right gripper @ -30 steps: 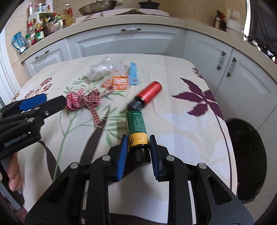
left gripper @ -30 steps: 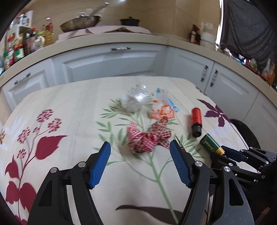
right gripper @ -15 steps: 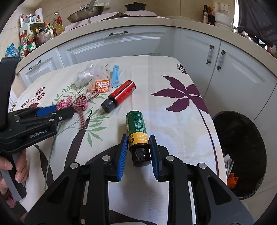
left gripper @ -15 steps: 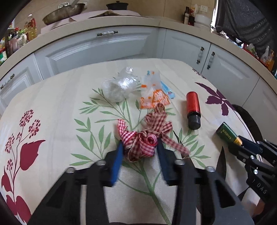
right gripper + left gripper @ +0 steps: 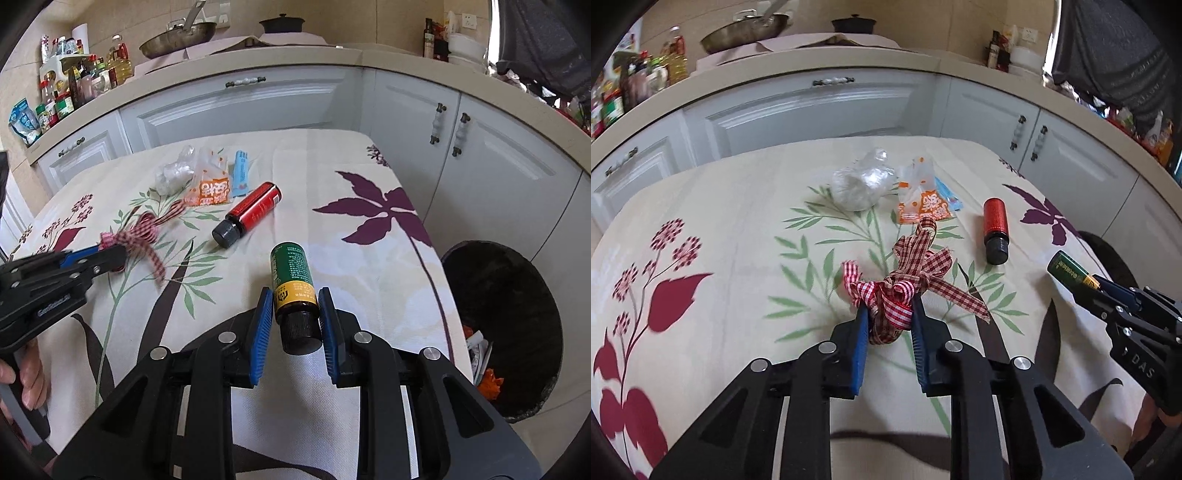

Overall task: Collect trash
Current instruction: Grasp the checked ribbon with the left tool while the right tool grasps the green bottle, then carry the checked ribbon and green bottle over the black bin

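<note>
A limp red-checked ribbon bow (image 5: 899,286), light and floppy, sits pinched at its knot in the left tongs (image 5: 886,325) above the worktop (image 5: 738,229); the right tongs (image 5: 293,321) clamp a rigid green bottle (image 5: 293,280) near its cap, bin (image 5: 517,295) just right.

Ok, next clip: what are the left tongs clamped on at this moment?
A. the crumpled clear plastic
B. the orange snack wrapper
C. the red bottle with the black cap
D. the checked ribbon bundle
D: in the left wrist view the left tongs are closed on the checked ribbon bundle, while the red bottle, clear plastic and orange wrapper lie untouched on the tablecloth.
</note>
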Motion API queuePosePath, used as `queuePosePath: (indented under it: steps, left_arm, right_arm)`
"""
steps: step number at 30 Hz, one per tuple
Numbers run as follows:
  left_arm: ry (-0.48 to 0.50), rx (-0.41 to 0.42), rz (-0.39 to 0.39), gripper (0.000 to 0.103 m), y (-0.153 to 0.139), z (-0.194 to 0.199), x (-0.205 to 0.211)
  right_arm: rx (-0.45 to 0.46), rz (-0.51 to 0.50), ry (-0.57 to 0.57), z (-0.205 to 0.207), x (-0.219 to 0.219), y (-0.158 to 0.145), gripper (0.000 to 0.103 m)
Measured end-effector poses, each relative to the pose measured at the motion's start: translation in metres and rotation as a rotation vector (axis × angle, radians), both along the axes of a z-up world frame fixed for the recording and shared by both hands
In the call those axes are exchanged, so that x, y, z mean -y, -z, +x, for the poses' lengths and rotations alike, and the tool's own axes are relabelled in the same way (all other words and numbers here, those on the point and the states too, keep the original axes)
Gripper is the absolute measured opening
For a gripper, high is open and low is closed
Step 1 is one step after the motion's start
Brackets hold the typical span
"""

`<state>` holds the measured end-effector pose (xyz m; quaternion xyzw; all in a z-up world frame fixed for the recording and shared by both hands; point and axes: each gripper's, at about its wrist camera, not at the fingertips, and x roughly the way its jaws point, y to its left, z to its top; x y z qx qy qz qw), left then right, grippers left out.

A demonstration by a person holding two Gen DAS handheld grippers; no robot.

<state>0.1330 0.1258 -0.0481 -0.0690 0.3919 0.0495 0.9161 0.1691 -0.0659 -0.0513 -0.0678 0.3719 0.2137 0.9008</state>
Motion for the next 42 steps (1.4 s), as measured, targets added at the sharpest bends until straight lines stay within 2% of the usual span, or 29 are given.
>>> queuePosePath:
  steps: [11, 21, 32, 33, 35, 42]
  left_arm:
    - [-0.032, 0.064, -0.010, 0.021, -0.017, -0.028, 0.006]
    - [-0.043, 0.035, -0.004, 0.021, -0.007, -0.033, 0.007]
    - [-0.057, 0.032, -0.014, 0.021, -0.005, -0.033, 0.003]
    - [-0.059, 0.031, -0.015, 0.021, -0.004, -0.033, 0.003]
    - [-0.061, 0.029, -0.018, 0.021, -0.004, -0.033, 0.002]
    - [-0.070, 0.040, -0.023, 0.021, -0.006, -0.033, 0.003]
  right_arm:
    - [0.030, 0.029, 0.009, -0.015, 0.006, -0.008, 0.024]
    - [-0.040, 0.034, -0.017, -0.018, 0.004, 0.007, 0.024]
    - [-0.056, 0.012, -0.022, -0.009, -0.003, 0.011, 0.031]
    - [-0.058, 0.006, -0.021, -0.008, -0.004, 0.012, 0.031]
    - [-0.059, -0.002, -0.021, -0.007, -0.006, 0.014, 0.024]
    - [-0.034, -0.001, -0.006, -0.010, -0.003, 0.010, 0.023]
